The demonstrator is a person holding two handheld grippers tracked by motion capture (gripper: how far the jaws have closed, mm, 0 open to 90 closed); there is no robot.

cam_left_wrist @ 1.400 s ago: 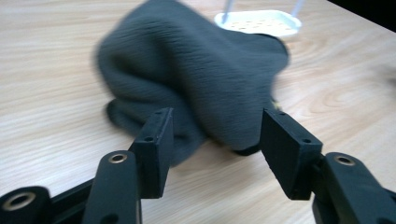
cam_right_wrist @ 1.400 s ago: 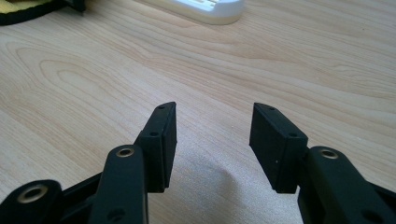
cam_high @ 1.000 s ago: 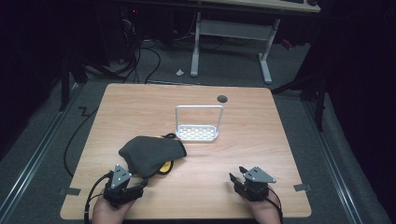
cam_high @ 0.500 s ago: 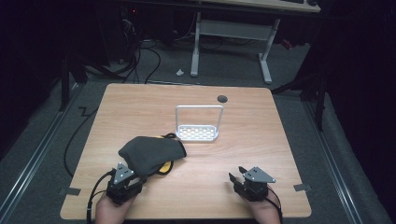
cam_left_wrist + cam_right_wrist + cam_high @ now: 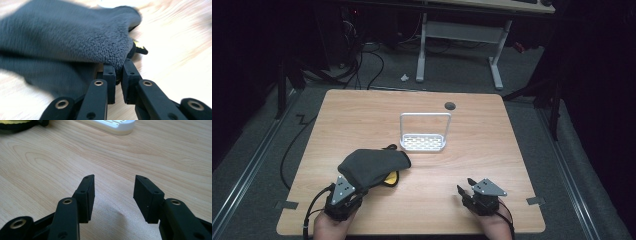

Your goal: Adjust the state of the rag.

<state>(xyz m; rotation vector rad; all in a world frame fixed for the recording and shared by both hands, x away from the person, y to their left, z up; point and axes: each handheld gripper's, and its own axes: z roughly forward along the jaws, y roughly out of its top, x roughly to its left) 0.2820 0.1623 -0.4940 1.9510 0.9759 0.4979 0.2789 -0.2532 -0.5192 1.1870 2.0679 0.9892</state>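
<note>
Grey fleece cloth [image 5: 75, 42] pinched in left hand-held gripper [image 5: 119, 68]

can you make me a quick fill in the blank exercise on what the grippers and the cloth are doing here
1. The left gripper has its jaws closed on the edge of the dark grey ____.
2. The right gripper holds nothing; its jaws stand ____ above the bare table.
3. The white rack stands ____ from the fleece cloth, farther up the table.
4. A ____ and black item peeks out from under the cloth.

Missing words: cloth; open; apart; yellow
</note>
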